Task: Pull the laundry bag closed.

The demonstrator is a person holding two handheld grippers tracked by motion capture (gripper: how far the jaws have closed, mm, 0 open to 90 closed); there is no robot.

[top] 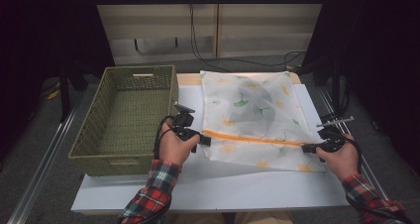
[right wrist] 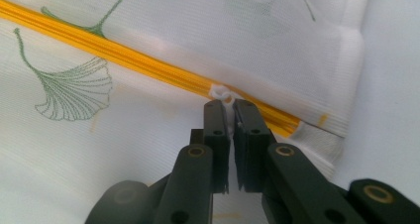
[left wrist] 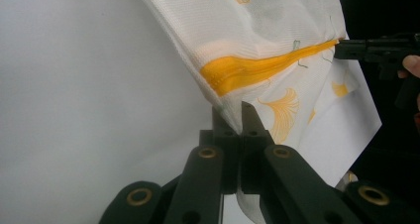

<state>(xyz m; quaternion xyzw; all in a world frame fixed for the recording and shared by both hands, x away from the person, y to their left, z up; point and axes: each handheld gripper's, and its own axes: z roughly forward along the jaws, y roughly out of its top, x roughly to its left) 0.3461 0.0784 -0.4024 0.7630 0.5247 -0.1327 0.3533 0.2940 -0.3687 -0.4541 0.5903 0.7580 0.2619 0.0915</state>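
A white mesh laundry bag (top: 252,115) printed with green and yellow ginkgo leaves lies on the white tabletop (top: 218,184); an orange zipper (top: 252,139) runs across its near part. My left gripper (top: 204,140) is shut on the bag's left edge (left wrist: 229,116) just below the zipper's end (left wrist: 247,70). My right gripper (top: 308,147) is shut on the white zipper pull (right wrist: 224,96) at the zipper's right end (right wrist: 277,122). The fabric is stretched and slightly lifted between the two grippers. In the left gripper view the right gripper (left wrist: 346,48) shows at the far end of the zipper.
A woven olive-green basket (top: 89,135) stands empty at the left of the table, right beside my left hand (top: 173,147). The table's right edge lies close to my right hand (top: 341,159). Cables hang at the back wall (top: 198,40).
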